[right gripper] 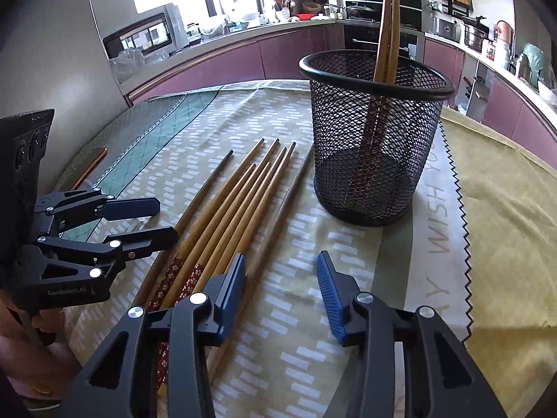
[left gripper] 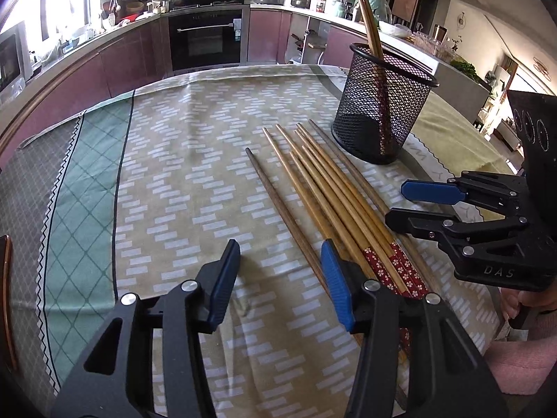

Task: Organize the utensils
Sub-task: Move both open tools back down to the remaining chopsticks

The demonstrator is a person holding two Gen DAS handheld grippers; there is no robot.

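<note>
Nearest, the left gripper [left gripper: 280, 278] is seen with its jaws apart and nothing held; only tablecloth [left gripper: 174, 174] lies between the blue pads. The right gripper [right gripper: 282, 294] is also parted and empty, with bare cloth under the gap. No earlier picture is given, so only this is told.

Between and just beyond the two grippers, a bundle of loose chopsticks [left gripper: 323, 188] is laid flat on the cloth, side by side, some with red flowered ends. One darker chopstick [left gripper: 275, 205] lies slightly apart on the left of the bundle.

Farther back, a black mesh cup [right gripper: 374, 132] stands upright near the tips, and two chopsticks [right gripper: 388, 24] are leaned inside it.

Behind, a kitchen counter [left gripper: 139, 24] is seen.
</note>
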